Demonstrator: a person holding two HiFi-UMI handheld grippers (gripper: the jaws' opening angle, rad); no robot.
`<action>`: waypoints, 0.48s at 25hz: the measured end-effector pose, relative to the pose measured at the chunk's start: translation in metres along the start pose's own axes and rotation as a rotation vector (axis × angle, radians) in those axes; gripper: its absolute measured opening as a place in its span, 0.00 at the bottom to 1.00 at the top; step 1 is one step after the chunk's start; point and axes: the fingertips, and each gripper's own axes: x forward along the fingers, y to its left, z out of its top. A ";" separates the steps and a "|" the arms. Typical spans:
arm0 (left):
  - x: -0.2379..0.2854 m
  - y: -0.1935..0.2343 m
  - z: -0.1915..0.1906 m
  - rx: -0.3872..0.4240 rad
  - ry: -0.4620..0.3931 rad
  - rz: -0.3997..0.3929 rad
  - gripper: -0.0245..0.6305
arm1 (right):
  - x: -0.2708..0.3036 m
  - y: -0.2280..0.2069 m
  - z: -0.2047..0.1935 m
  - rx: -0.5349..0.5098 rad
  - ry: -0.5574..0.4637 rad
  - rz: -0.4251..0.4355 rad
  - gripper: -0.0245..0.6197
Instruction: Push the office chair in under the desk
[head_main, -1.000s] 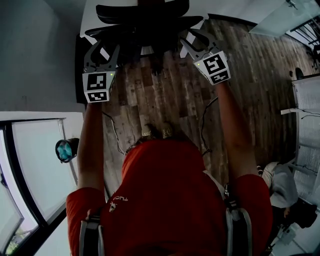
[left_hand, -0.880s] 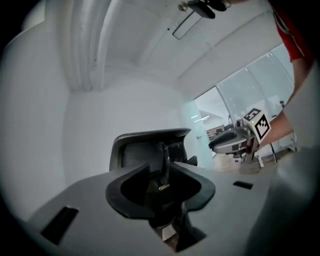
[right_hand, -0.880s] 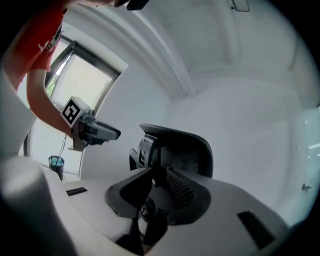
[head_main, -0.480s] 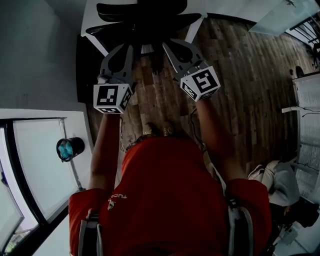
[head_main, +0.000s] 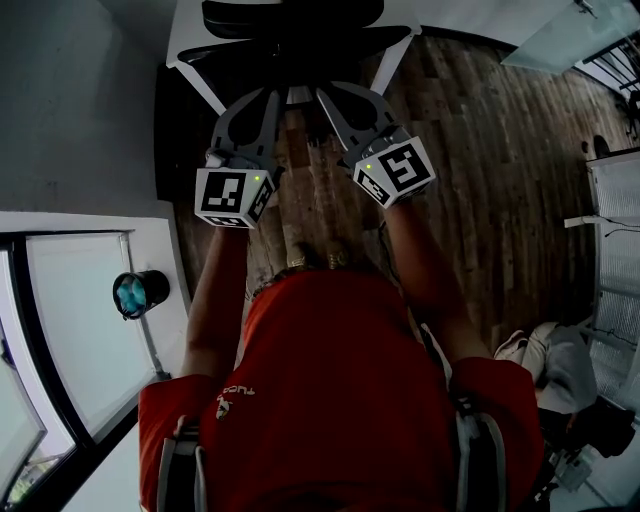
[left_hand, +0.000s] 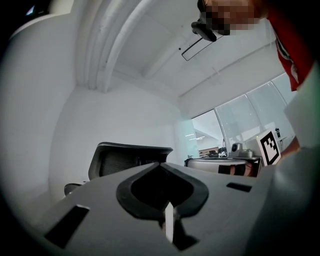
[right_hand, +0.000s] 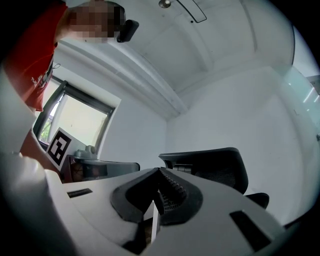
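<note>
The black office chair (head_main: 290, 35) sits at the top of the head view, tucked under the white desk (head_main: 186, 40). Both grippers hover over the wooden floor just short of the chair and touch nothing. My left gripper (head_main: 270, 97) has just closed its jaws on nothing and is shut. My right gripper (head_main: 326, 93) has done the same, tips close beside the left's. The left gripper view shows the mesh chair back (left_hand: 131, 158) beyond the meeting tips of the left gripper (left_hand: 160, 164). In the right gripper view the chair back (right_hand: 212, 167) stands behind the right gripper (right_hand: 159, 171).
A grey wall (head_main: 80, 110) runs along the left, with a white window ledge (head_main: 90, 225) and a teal-lensed device (head_main: 138, 293) below it. White furniture (head_main: 615, 200) stands at the right edge. Another person's sleeve (head_main: 560, 370) shows at the lower right.
Both grippers have drawn back from the chair and come closer together. Their jaws, open a second ago, have closed with nothing in them.
</note>
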 end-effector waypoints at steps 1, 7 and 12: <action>0.000 0.001 0.000 -0.003 -0.003 0.001 0.05 | 0.001 0.000 -0.001 0.004 0.001 -0.001 0.08; 0.000 0.006 -0.002 -0.016 -0.005 -0.002 0.05 | 0.009 0.002 -0.005 0.010 0.003 0.005 0.08; -0.001 0.010 -0.001 -0.017 -0.010 -0.004 0.05 | 0.012 0.003 -0.002 0.005 -0.001 0.005 0.08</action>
